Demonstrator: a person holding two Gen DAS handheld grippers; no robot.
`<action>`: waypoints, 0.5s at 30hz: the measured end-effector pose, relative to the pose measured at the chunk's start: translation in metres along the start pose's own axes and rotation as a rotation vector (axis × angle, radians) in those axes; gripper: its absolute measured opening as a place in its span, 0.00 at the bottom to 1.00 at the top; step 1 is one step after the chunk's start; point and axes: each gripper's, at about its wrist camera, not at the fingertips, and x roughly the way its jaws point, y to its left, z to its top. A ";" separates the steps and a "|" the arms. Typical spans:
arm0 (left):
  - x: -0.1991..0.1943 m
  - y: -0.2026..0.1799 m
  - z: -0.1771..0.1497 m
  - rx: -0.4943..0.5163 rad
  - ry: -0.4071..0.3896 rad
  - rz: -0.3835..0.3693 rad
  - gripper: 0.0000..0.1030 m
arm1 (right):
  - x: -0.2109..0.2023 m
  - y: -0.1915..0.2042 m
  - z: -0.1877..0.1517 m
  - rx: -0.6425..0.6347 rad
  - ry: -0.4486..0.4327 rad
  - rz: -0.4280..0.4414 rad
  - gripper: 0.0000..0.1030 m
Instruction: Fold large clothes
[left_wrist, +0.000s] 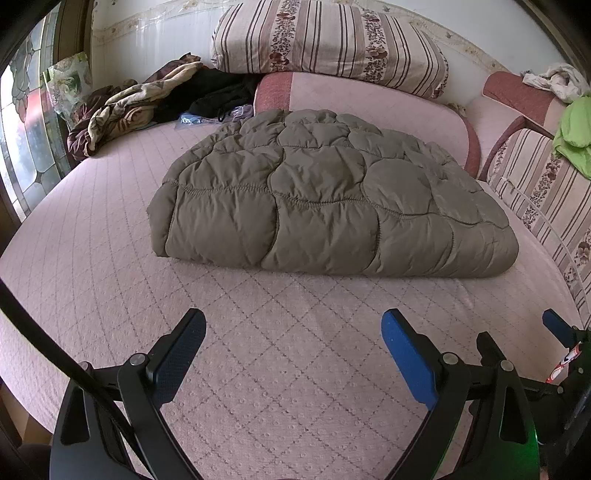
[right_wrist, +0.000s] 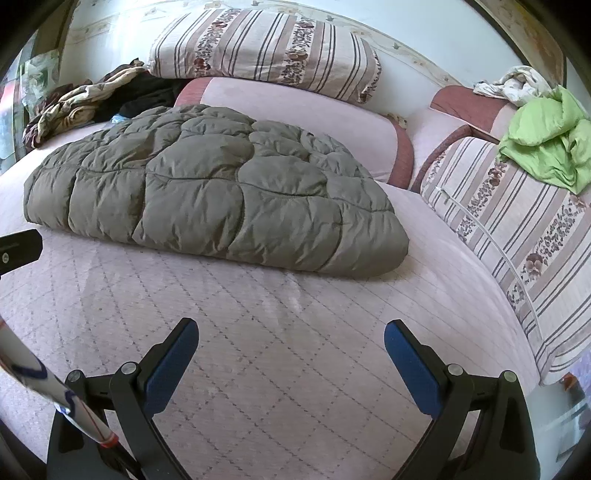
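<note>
An olive-green quilted puffer garment (left_wrist: 325, 192) lies folded in a thick bundle on the pink quilted bed (left_wrist: 277, 350). It also shows in the right wrist view (right_wrist: 207, 188). My left gripper (left_wrist: 293, 325) is open and empty, hovering over the bed in front of the bundle's near edge, apart from it. My right gripper (right_wrist: 291, 334) is open and empty, also short of the bundle, in front of its right part. A blue fingertip of the right gripper (left_wrist: 554, 321) shows at the right edge of the left wrist view.
A striped floral pillow (left_wrist: 325, 40) rests on a pink bolster (left_wrist: 351, 99) behind the bundle. A heap of brown and black clothes (left_wrist: 147, 103) lies at the back left. A striped cushion (right_wrist: 517, 229) with a green cloth (right_wrist: 546, 140) lines the right side. A window (left_wrist: 26, 122) is left.
</note>
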 end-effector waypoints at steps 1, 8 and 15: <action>0.000 0.000 0.000 0.000 -0.001 0.000 0.93 | 0.000 0.001 0.000 -0.003 -0.001 0.001 0.99; 0.000 0.002 0.001 -0.005 -0.003 0.001 0.93 | -0.002 0.006 0.003 -0.018 -0.004 0.015 0.99; -0.003 0.007 0.002 -0.018 -0.008 0.006 0.93 | 0.000 0.011 0.012 -0.028 0.012 0.032 0.99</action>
